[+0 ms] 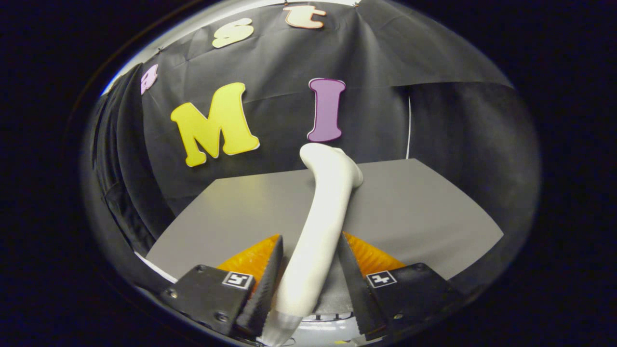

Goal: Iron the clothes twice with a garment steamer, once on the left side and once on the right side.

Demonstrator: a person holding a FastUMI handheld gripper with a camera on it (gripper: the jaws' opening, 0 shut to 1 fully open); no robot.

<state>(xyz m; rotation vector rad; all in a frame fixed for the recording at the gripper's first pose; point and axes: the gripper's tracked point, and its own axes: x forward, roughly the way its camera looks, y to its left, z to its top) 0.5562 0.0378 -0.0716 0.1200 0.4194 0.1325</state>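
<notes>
The fingers (308, 270) are pinching the garment steamer (322, 217) by its handle, head pointing toward twelve o'clock over the table (424, 217), probably awaiting carrying to the clothes.

I am working in a staged recording booth, not a home: wrinkled black cloth (434, 120) drapes the walls on every side behind a plain grey tabletop (414, 212) under dim, even light.
</notes>
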